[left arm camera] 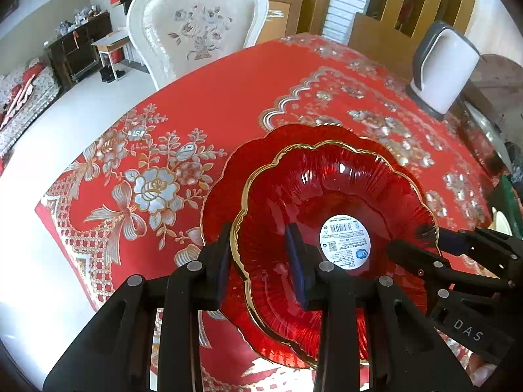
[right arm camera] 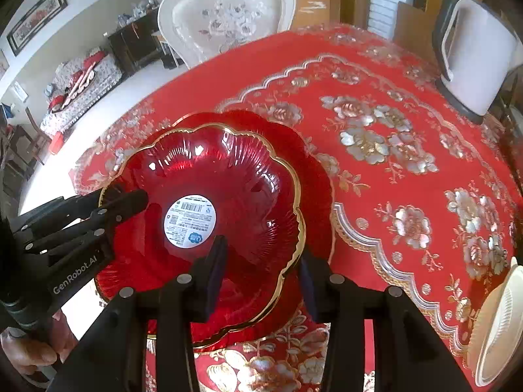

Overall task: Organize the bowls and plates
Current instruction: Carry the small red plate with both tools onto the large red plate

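Observation:
A red glass bowl [left arm camera: 330,196] with a scalloped gold rim and a white label sits on a larger red glass plate [left arm camera: 228,176] on the table. My left gripper [left arm camera: 261,261] straddles the bowl's near-left rim, one finger outside and one inside, with a gap to the glass. My right gripper [right arm camera: 264,268] straddles the bowl [right arm camera: 222,170] at its right rim in the same way, also with a gap. The plate [right arm camera: 313,163] shows under the bowl in the right wrist view. Each gripper shows in the other's view, the right [left arm camera: 421,238] and the left [right arm camera: 124,196].
The table has a red floral cloth [left arm camera: 183,124]. A white kettle [left arm camera: 444,68] stands at the far right. A white ribbed plate [right arm camera: 497,326] lies at the table's right edge. A white ornate chair [left arm camera: 196,23] stands behind the table.

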A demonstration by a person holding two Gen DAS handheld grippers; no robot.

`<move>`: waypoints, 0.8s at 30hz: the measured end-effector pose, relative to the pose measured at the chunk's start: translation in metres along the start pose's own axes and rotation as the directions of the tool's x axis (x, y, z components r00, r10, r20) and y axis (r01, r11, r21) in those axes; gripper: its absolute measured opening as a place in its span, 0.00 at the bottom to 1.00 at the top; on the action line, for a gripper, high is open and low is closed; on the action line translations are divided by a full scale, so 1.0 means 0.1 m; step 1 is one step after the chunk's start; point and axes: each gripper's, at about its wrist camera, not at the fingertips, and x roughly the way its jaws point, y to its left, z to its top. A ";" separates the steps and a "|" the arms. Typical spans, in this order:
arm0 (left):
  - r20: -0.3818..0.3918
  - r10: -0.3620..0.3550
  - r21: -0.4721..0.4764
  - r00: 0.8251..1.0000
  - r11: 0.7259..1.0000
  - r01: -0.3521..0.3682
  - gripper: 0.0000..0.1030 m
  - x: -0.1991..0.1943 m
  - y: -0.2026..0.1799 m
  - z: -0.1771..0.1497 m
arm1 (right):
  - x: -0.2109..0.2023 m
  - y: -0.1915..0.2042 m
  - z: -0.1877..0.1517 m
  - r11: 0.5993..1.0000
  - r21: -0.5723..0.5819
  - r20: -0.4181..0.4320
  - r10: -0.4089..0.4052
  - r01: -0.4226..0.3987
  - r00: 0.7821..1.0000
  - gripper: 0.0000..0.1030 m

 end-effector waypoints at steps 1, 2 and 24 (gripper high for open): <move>-0.002 0.005 0.001 1.000 1.000 -0.005 0.30 0.02 0.00 0.00 | 0.04 0.00 0.00 1.000 0.002 -0.008 -0.002 0.002 1.000 0.42; 0.004 0.010 0.004 1.000 1.000 -0.010 0.30 0.03 0.00 0.00 | 0.07 0.01 0.01 1.000 0.000 -0.014 -0.006 0.006 1.000 0.42; 0.098 0.100 0.053 0.990 0.993 -0.105 0.35 0.07 -0.11 -0.07 | 0.16 0.03 0.00 0.998 -0.053 -0.035 -0.032 0.030 0.999 0.45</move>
